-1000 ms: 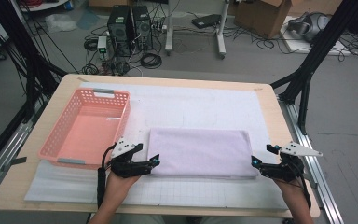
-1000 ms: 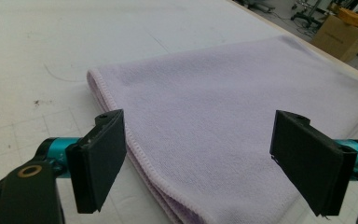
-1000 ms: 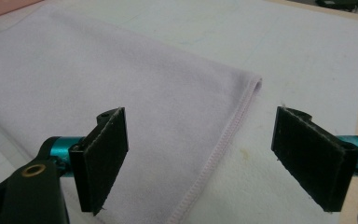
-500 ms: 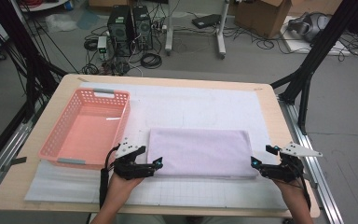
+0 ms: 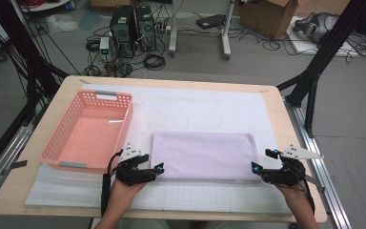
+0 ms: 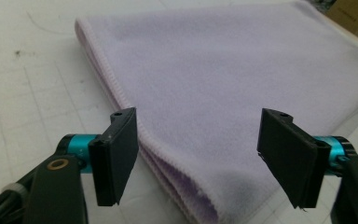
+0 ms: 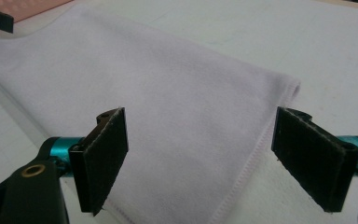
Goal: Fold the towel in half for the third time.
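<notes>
A folded lilac towel (image 5: 204,155) lies flat on the white mat at the near middle of the table. My left gripper (image 5: 153,164) sits at its near left corner. In the left gripper view the towel's layered corner (image 6: 223,79) lies between the jaws of the left gripper (image 6: 203,158). These jaws have just been closing, but the pads stand apart from the cloth. My right gripper (image 5: 262,160) sits at the near right corner. The right gripper (image 7: 207,161) is open wide, with the towel's stitched corner (image 7: 144,93) between its jaws and untouched.
A pink plastic basket (image 5: 88,131) stands on the table's left, just left of my left hand. The white gridded mat (image 5: 195,107) covers most of the wooden tabletop. Black frame legs flank the table, and computers and cables lie on the floor beyond.
The left gripper's jaws have drawn slightly closer together at the towel's corner. Both hands and the towel have stayed put.
</notes>
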A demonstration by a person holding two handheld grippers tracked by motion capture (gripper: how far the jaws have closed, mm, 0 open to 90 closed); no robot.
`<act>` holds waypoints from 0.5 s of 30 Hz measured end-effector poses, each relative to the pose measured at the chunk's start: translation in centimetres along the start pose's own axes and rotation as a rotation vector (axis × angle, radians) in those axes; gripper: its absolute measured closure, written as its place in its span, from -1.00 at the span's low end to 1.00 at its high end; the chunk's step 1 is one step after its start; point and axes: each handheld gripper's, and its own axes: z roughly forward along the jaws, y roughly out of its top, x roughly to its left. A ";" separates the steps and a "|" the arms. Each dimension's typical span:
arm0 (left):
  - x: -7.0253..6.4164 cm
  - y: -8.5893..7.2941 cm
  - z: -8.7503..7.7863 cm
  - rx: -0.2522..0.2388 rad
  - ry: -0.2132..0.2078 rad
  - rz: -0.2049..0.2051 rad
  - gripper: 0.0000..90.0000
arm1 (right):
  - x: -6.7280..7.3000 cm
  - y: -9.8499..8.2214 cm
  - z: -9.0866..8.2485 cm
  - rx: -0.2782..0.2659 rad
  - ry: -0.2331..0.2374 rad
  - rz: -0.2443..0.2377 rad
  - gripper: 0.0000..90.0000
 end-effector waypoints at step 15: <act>-0.2 -0.9 0.4 0.081 0.053 0.006 -0.05 | 2.5 5.2 4.4 0.057 0.130 -0.073 -0.62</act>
